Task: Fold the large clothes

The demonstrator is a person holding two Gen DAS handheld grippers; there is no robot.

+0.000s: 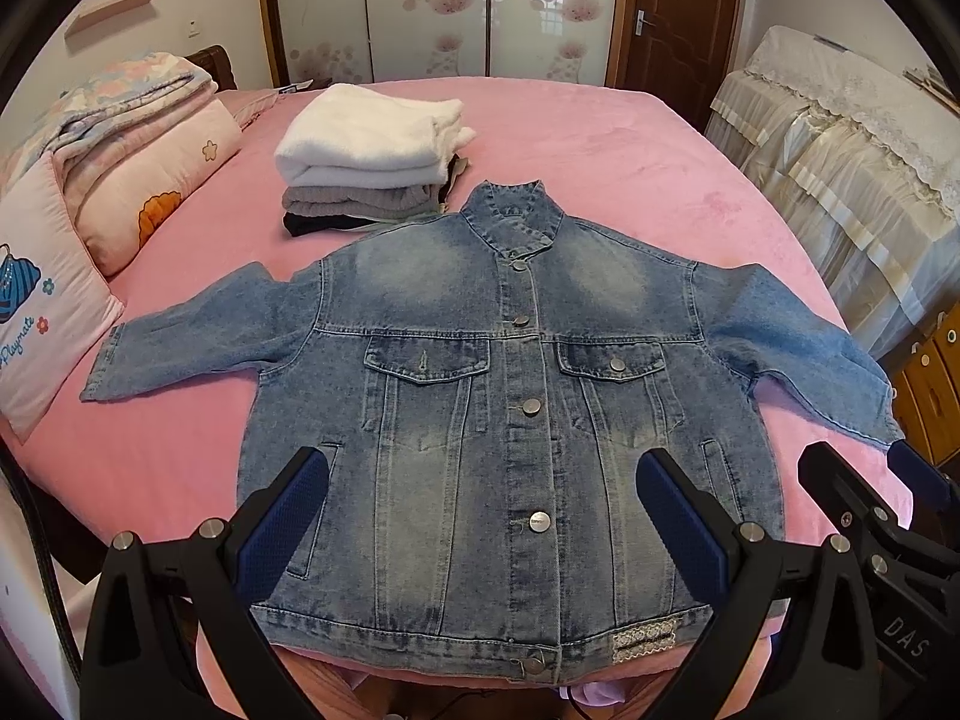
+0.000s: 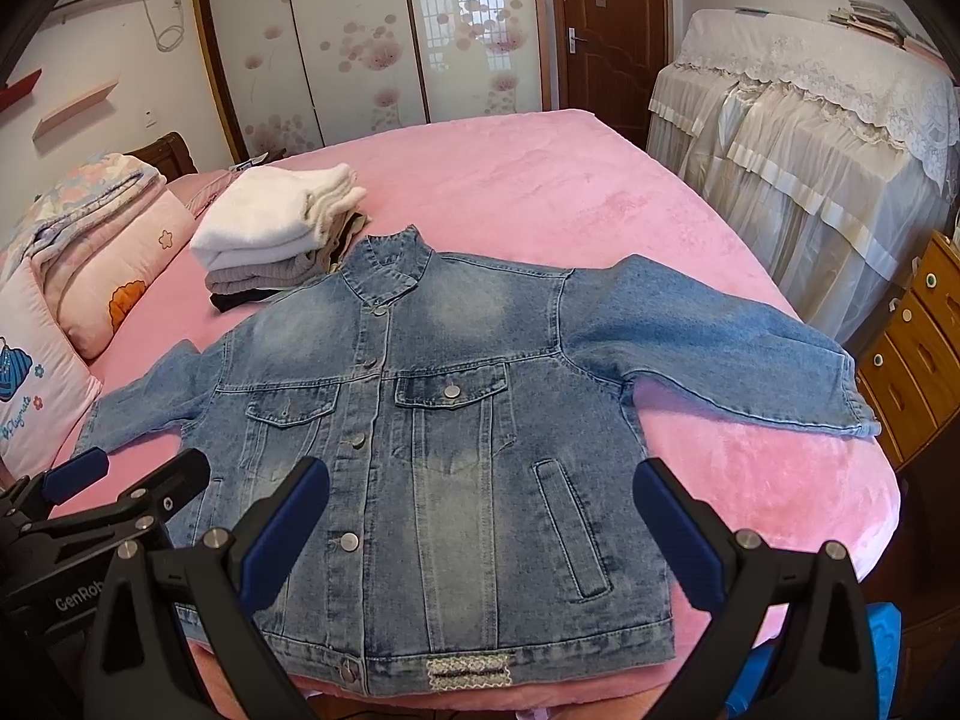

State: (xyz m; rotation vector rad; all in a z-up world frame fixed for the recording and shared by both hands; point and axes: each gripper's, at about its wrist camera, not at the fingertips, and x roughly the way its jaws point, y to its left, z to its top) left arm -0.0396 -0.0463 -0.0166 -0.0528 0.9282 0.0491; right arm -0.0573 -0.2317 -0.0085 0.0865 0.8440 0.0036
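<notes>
Denim jacket [image 1: 516,396] laid flat, front up and buttoned, on the near part of the pink bed [image 1: 630,144], sleeves spread left and right so that each can be folded inward. Both tools hover above the near hem, holding nothing: left gripper [image 1: 480,516] wide over the left half, right gripper [image 2: 480,528] wide over the right half. A stack [image 1: 366,162] of folded clothes sits at the far left, just beside the collar, apparently finished work.
</notes>
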